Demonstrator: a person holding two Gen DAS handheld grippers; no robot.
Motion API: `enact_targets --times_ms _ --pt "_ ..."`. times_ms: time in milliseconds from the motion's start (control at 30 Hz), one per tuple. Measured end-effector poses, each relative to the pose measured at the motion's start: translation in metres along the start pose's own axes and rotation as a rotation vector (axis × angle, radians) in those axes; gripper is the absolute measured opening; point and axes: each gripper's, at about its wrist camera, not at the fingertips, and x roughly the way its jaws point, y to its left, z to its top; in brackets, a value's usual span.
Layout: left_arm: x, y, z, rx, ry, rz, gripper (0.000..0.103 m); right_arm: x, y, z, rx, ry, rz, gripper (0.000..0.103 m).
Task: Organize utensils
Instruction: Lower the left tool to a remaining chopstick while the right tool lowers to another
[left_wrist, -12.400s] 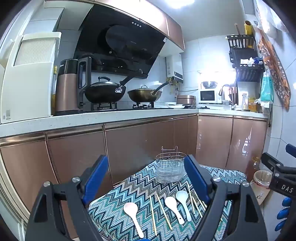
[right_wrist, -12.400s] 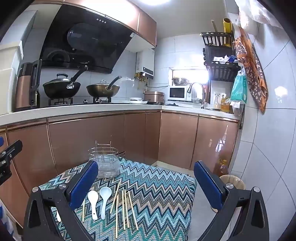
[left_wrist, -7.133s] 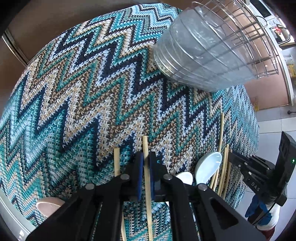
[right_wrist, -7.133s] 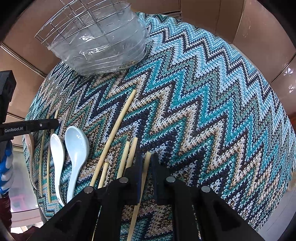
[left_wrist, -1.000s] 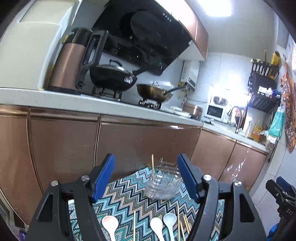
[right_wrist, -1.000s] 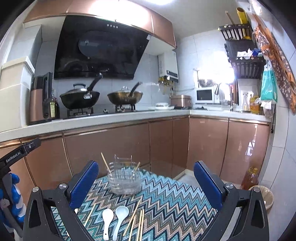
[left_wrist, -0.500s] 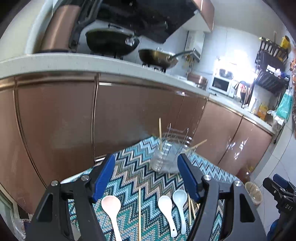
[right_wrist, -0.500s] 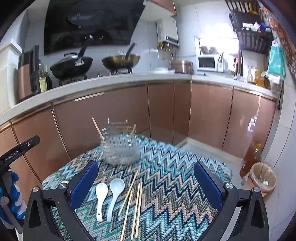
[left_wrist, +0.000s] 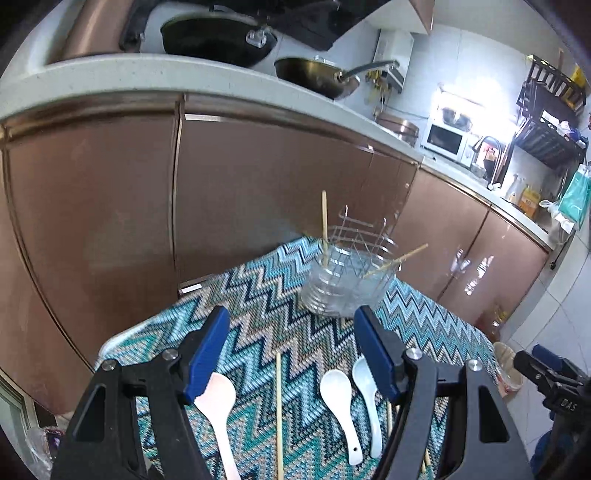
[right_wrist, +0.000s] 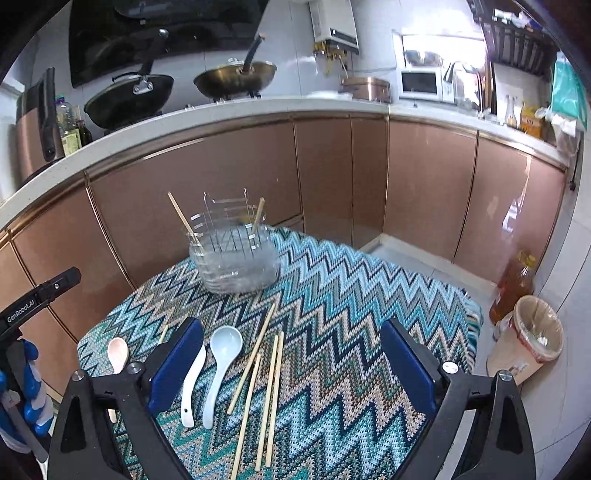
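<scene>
A clear wire-framed utensil holder (left_wrist: 347, 280) (right_wrist: 236, 258) stands at the far side of the zigzag-cloth table (right_wrist: 351, 295) with two chopsticks (left_wrist: 324, 225) leaning in it. On the cloth lie a pink spoon (left_wrist: 221, 406) (right_wrist: 117, 352), two white spoons (left_wrist: 338, 395) (right_wrist: 221, 354) and several chopsticks (right_wrist: 271, 373). One chopstick (left_wrist: 279, 406) lies alone between my left gripper's fingers. My left gripper (left_wrist: 291, 350) is open and empty above the spoons. My right gripper (right_wrist: 291, 362) is open and empty above the loose chopsticks.
Copper-fronted kitchen cabinets (right_wrist: 332, 166) with a white counter run behind the table, bearing pans (right_wrist: 129, 96) and a microwave (right_wrist: 421, 83). An oil bottle (right_wrist: 513, 288) and a bin (right_wrist: 528, 336) stand on the floor to the right.
Both grippers have tilted downward and come lower toward the table, so the utensils look larger. Both stay open and empty.
</scene>
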Motion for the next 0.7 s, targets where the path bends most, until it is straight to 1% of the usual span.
enact_targets --times_ms 67,100,133,167,233,267,333,367,433,467,533,600,700 --pt "0.008 0.003 0.001 -0.012 0.041 -0.022 0.068 0.009 -0.003 0.001 0.008 0.043 0.019 0.091" --pt "0.011 0.005 0.001 -0.018 0.056 -0.032 0.068 0.013 -0.005 0.002 0.015 0.066 0.034 0.086" --pt "0.016 0.008 0.002 -0.031 0.087 -0.052 0.068 0.018 -0.007 0.003 0.022 0.092 0.051 0.081" --pt "0.02 0.01 0.002 -0.038 0.104 -0.063 0.068 0.024 -0.01 0.004 0.03 0.118 0.069 0.077" --pt "0.029 0.012 0.003 -0.053 0.152 -0.089 0.068 0.034 -0.013 0.005 0.036 0.165 0.096 0.062" --pt "0.033 0.011 0.002 -0.054 0.168 -0.097 0.068 0.04 -0.013 0.006 0.034 0.189 0.11 0.057" --pt "0.044 0.011 0.001 -0.052 0.215 -0.113 0.068 0.052 -0.013 0.006 0.029 0.235 0.134 0.045" --pt "0.048 0.01 0.0 -0.053 0.234 -0.122 0.068 0.06 -0.013 0.005 0.028 0.262 0.151 0.041" --pt "0.057 0.009 -0.002 -0.058 0.27 -0.139 0.067 0.077 -0.012 0.005 0.024 0.319 0.181 0.029" --pt "0.059 0.009 -0.004 -0.06 0.283 -0.141 0.067 0.084 -0.012 0.004 0.022 0.341 0.19 0.026" --pt "0.067 0.007 -0.007 -0.053 0.301 -0.138 0.067 0.103 -0.01 0.003 0.008 0.395 0.195 0.019" --pt "0.07 0.006 -0.009 -0.044 0.308 -0.134 0.067 0.12 -0.009 0.002 0.0 0.444 0.203 0.016" --pt "0.078 0.005 -0.011 -0.031 0.324 -0.133 0.067 0.143 -0.009 -0.002 -0.005 0.514 0.213 0.015"
